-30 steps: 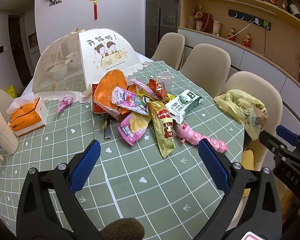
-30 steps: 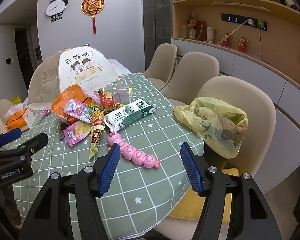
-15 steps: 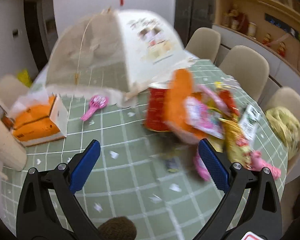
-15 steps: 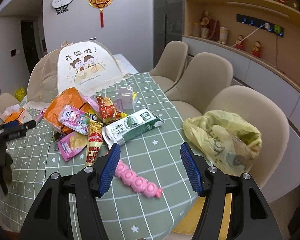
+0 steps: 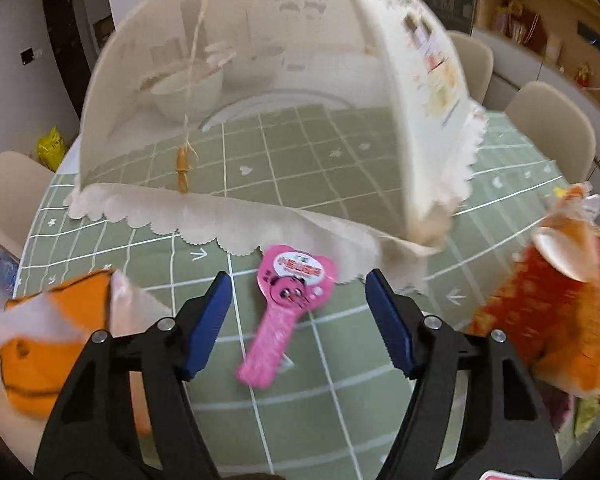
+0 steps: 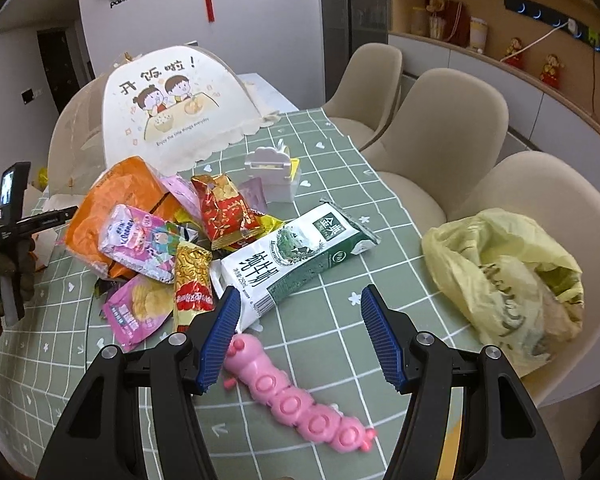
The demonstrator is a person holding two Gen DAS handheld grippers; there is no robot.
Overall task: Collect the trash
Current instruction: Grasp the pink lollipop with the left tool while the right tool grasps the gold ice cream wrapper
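On the tabletop [image 6: 324, 320]: nothing reads as collected yet; judge the task as at its start.
Left gripper [image 5: 298, 312]: your jaws stand wide and carry nothing. They straddle a pink paddle-shaped toy packet [image 5: 288, 304] lying flat at 12 o'clock from the fingertips, not touching either pad.
Right gripper [image 6: 298, 334]: your jaws stand wide and carry nothing. They hover above the head end of a pink caterpillar toy [image 6: 300, 404].
Trash pile: in the right view, the wrappers sit heaped at 10 o'clock from your right gripper: an orange bag [image 6: 116, 200], a pink snack pack [image 6: 138, 236], a gold and red wrapper [image 6: 192, 280], a red packet [image 6: 224, 208].
Milk carton [image 6: 296, 256]: it lies flat at 12 o'clock, its near end just ahead of the left fingertip.
Yellow bag [image 6: 504, 276]: it slumps open on the chair at 2 o'clock, apart from the pile; treat it as the probable receptacle.
Mesh food cover [image 5: 276, 92]: it stands at 12 o'clock beyond the left gripper.
Remaining: every wrapper and the carton, as far as visible.
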